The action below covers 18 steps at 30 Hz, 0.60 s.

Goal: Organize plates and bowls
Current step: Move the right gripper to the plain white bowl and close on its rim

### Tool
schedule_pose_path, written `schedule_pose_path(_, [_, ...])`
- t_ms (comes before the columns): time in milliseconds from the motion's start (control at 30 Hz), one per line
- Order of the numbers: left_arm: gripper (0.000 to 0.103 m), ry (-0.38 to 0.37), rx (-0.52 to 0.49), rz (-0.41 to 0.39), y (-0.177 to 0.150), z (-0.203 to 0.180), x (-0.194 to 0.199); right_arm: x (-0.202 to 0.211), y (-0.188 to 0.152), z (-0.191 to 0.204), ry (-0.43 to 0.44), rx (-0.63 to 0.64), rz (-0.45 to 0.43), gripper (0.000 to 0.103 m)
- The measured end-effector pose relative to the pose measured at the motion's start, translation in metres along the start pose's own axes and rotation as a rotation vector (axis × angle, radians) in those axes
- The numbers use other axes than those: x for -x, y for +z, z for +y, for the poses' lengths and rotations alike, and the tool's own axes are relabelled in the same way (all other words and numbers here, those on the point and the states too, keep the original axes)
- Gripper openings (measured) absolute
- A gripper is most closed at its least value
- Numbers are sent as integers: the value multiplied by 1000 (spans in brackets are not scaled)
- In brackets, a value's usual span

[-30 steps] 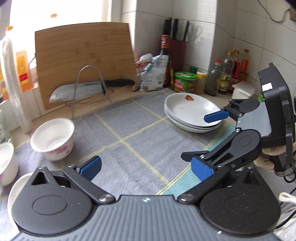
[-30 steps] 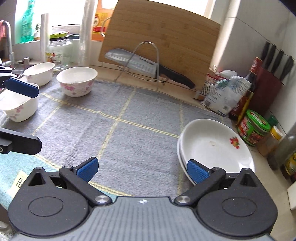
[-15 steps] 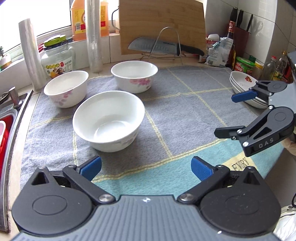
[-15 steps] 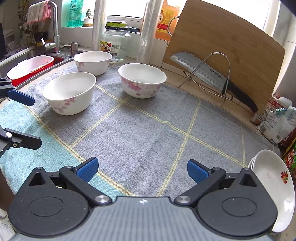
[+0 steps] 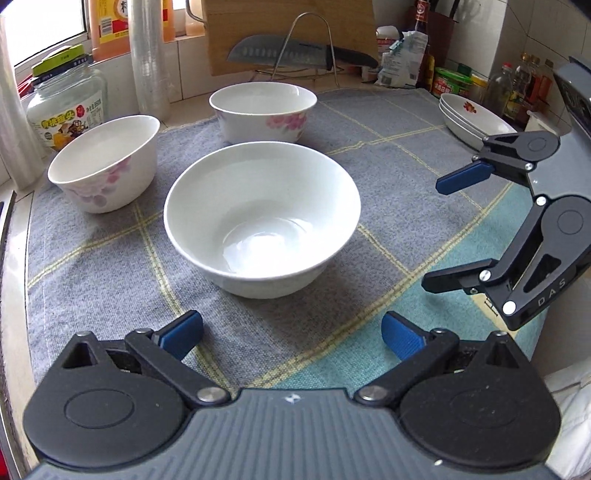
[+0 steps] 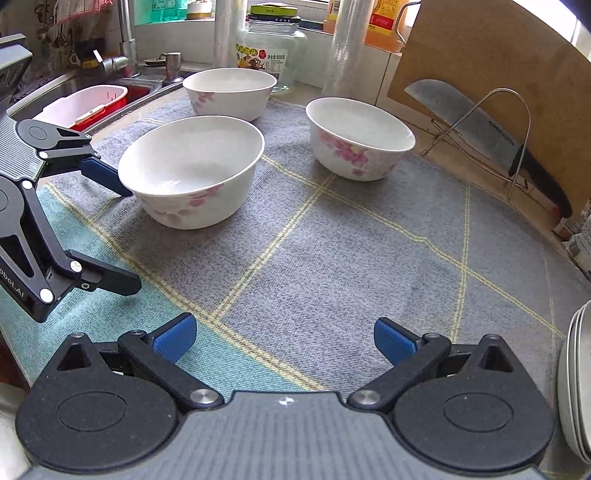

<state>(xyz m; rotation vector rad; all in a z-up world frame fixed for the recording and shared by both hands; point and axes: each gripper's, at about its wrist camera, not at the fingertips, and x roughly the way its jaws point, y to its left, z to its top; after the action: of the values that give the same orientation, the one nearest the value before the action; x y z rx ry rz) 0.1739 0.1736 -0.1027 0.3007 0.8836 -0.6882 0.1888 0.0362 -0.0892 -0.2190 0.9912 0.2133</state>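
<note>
Left wrist view, left to right. Glass jar [image 5: 66, 107] at upper left, off the mat against the window ledge, so out of the work zone. Left bowl [image 5: 105, 162] sits at mid left on the grey mat [image 5: 369, 155], far bowl [image 5: 263, 110] at upper centre, near bowl [image 5: 262, 218] dead centre. All three are upright, apart from each other, none nested; I judge that stacking is the step left.

Left gripper [image 5: 291, 332] at the bottom of the frame: jaws spread wide, nothing between the pads, aimed straight at the near bowl and just short of it. Looks like a line-up for a rim grab. A thin glazed wall is slippery, so one pad should go inside the rim and one outside.

Knife [image 5: 295, 55] rests on a wire rack at top centre with the cutting board [image 5: 288, 22] leaning behind; both are parked off the mat.

Plate stack [image 5: 472, 118] at upper right, on the mat's far corner, already nested, so probably done.

Right gripper [image 5: 447, 229] at right edge: also spread, empty, hovering above the mat's teal strip, clear of the bowls.

Right wrist view: sink [image 6: 122, 88] at upper left with a red-and-white basin [image 6: 88, 107] in it. The same three bowls lie across the top half. Plate edges show at the lower right edge.
</note>
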Motion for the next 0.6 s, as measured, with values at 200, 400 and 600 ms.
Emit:
schedule_pose_path(200, [103,-15,-113,-5,-2,2,-2,-9,4,10,2,-21,16,103])
schedule_pose_path(400, [103,-42,-147,-32,-1,4,-3,-18,7,2,46,-103,42,103])
schedule_pose_path(600, [102,-35,-151,-55,0,6,0,-18,9,4,33,-115,55,103])
